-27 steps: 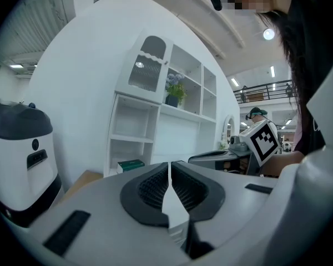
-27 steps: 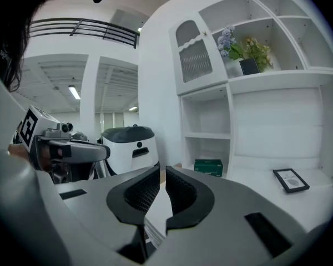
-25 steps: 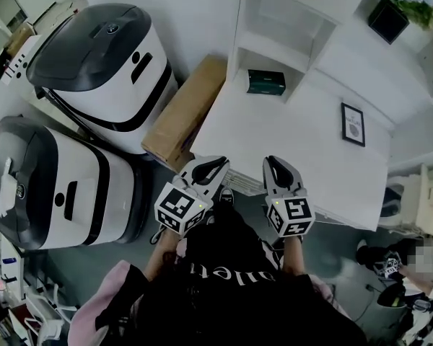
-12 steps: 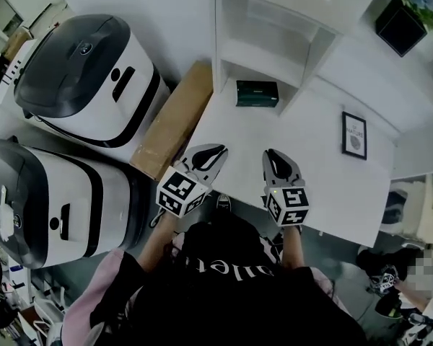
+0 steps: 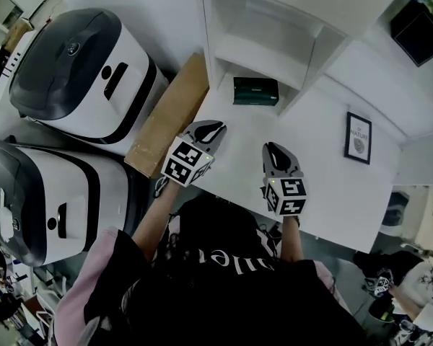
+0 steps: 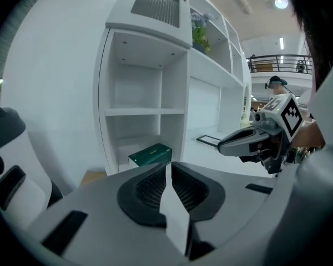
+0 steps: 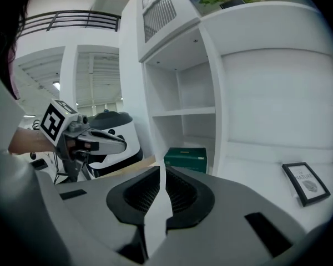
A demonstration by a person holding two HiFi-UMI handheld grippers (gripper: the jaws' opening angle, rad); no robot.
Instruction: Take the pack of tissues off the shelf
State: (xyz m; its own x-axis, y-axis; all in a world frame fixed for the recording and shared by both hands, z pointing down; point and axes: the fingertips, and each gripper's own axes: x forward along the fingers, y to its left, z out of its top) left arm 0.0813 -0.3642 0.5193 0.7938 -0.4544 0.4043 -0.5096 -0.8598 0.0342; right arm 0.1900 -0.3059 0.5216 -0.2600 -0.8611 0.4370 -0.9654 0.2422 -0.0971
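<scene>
We hold the left gripper [image 5: 215, 127] and right gripper [image 5: 271, 148] side by side above the near part of the white desk [image 5: 314, 146], both aimed at the shelf [image 5: 234, 45]. Each gripper's fingers are pressed together with nothing between them, as suits a plain approach. The dark green pack of tissues [image 5: 255, 91] lies flat in the shelf's lowest compartment, near its open front and well ahead of both grippers. We judge that one gripper must part its fingers before going in.
</scene>
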